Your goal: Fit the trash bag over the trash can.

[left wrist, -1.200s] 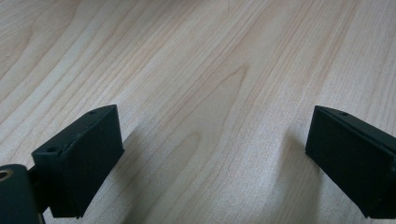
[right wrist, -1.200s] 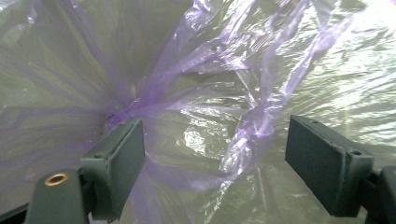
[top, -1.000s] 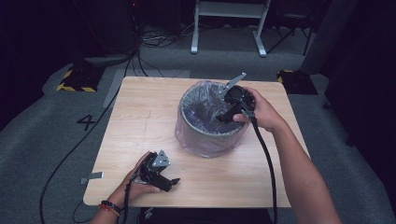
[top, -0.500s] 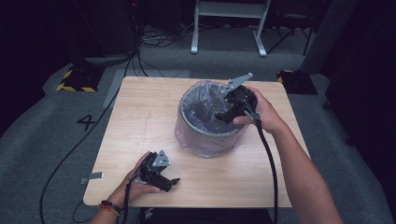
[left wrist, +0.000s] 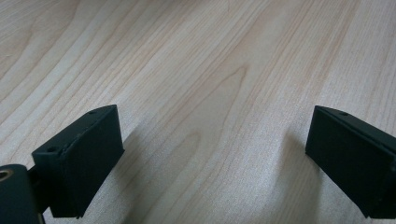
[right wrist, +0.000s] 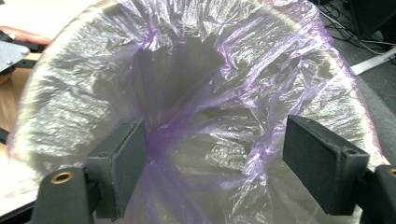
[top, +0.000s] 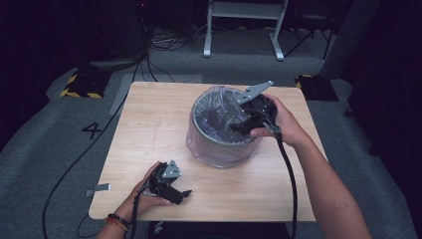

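The bench [top: 149, 124] carries a round bin [top: 219, 144] right of its centre, lined with a thin purple-tinted bag [right wrist: 201, 93] folded over the rim. The lining looks largely done; inside, the plastic is bunched and creased, so I judge that spreading it flat is what is left. The right hand-held gripper [top: 239, 124] hangs over the bin's mouth, jaws apart, gripping nothing. The left hand-held gripper [top: 180, 195] rests on the near bench edge, jaws wide apart, empty

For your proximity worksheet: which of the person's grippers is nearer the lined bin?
Right. The right gripper hangs open over the bin, at its liner; the left gripper rests apart on the table, near its front edge.
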Available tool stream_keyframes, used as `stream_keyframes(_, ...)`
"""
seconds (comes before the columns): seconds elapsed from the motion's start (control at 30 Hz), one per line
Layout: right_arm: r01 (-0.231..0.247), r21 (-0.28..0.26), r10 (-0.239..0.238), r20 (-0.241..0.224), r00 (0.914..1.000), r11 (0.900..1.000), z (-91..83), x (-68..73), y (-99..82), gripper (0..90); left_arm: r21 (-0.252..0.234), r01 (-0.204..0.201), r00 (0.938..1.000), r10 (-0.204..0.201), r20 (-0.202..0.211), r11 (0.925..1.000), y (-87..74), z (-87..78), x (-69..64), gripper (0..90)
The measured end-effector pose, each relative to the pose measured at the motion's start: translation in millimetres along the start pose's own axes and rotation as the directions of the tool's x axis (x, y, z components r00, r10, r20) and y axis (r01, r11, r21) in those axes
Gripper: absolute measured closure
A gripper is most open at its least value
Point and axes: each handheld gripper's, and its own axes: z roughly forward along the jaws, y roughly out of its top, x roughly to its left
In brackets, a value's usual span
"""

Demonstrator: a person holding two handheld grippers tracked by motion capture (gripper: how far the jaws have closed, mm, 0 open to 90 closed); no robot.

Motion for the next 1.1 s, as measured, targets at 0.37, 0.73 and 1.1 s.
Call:
stream_keyframes(0.37,0.018,-0.028,-0.018,0.003,0.9998,0.9994,-19.0,11.2,-4.6,21.1,0.000,-0.001,1.0000,0.001,-0.001,1.0000,0.0,0.0,0.0,3.8)
stream_keyframes(0.73,0.046,-0.031,-0.046,0.012,0.9989,0.9985,-28.6,21.7,-19.5,20.7,0.000,0.000,1.0000,0.000,-0.001,1.0000,0.0,0.0,0.0,3.8)
stream_keyframes(1.1,0.049,-0.044,-0.048,0.039,0.9981,0.9978,-37.6,24.8,-38.1,20.3,0.000,0.000,1.0000,0.000,0.000,1.0000,0.0,0.0,0.0,3.7)
